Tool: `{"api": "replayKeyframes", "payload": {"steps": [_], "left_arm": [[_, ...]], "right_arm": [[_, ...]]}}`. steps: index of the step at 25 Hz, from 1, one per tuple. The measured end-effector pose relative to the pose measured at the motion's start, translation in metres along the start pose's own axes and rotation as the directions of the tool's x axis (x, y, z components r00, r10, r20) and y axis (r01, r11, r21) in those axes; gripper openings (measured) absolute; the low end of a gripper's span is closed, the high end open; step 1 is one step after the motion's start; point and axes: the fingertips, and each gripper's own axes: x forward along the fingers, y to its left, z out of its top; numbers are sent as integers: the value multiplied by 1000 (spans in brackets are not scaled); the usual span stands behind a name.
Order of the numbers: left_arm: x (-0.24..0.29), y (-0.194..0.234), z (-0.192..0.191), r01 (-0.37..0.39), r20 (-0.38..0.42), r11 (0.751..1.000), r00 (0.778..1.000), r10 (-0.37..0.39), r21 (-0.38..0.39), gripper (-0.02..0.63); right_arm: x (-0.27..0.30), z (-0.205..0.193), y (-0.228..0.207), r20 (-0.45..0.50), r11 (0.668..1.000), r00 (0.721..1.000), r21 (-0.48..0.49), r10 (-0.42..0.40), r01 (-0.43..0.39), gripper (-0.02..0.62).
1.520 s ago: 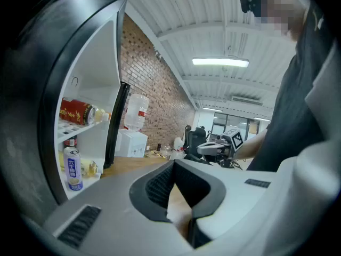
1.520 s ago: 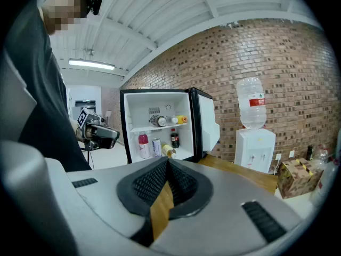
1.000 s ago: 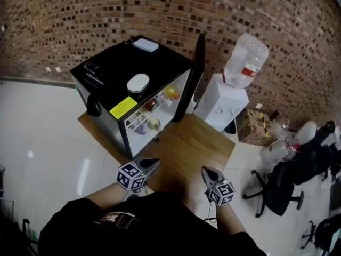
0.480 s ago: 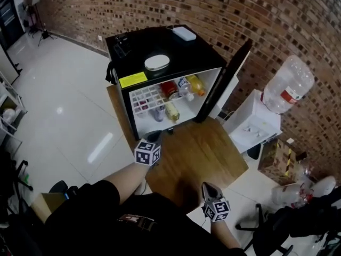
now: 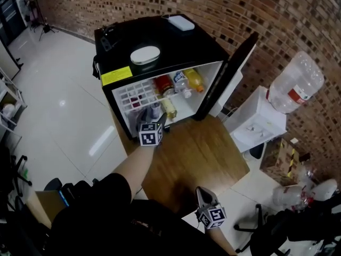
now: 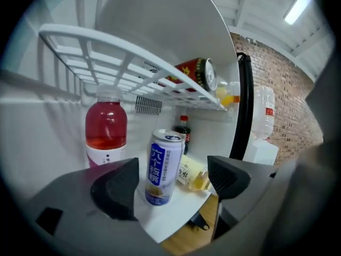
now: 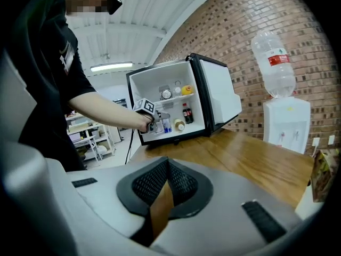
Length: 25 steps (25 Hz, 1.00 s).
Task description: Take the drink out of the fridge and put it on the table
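Note:
The black mini fridge [image 5: 160, 41] stands with its door [image 5: 229, 73] swung open. My left gripper [image 6: 170, 170] reaches into the lower compartment and its jaws are opening. A blue and white drink can [image 6: 162, 167] stands upright between them, with neither pad touching it. A red-filled bottle [image 6: 106, 129] is left of the can, a small cola bottle [image 6: 183, 128] behind it, and a yellow bottle [image 6: 192, 173] lies to its right. A red can [image 6: 194, 73] lies on the wire shelf above. My right gripper [image 7: 168, 167] is shut and empty, low over the wooden table [image 5: 197, 153] near my body.
A white water dispenser [image 5: 256, 127] with a large bottle [image 5: 295, 81] stands right of the fridge, against the brick wall. A white oval object [image 5: 145, 54] and a white box [image 5: 181, 22] rest on the fridge top. Office chairs and clutter sit at the lower right.
My left gripper has gone forward from over the table into the fridge's lower compartment, and its jaws have opened around the can. The right gripper has stayed near my body.

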Motion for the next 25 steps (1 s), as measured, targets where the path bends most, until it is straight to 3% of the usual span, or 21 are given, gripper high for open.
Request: {"api": "replayKeyframes", "payload": {"steps": [8,11,13,15,21,25], "left_arm": [[31,18,-5,-35,-18,999,999,36,33,410],[38,18,-5,-20,-35,996,999,23,83,397],[41,18,-7,-4,-53,994,999,10,110,346],[43,16,-8,25,-66,992,998,-16,123,265],[22,-4,-9,156,-72,978,986,-148,139,261],[-13,-33,-13,283,-83,943,959,-272,176,261]], "right_arm": [[8,3,14,7,999,999,10,44,-44,17],[7,1,16,-6,999,999,11,44,-44,17],[7,1,15,-11,999,999,9,39,-39,17],[6,0,15,-15,1000,999,11,30,-30,17],[1,1,11,-7,1000,1000,-4,-3,3,17],[-3,5,-7,25,998,998,-23,-62,63,17]]}}
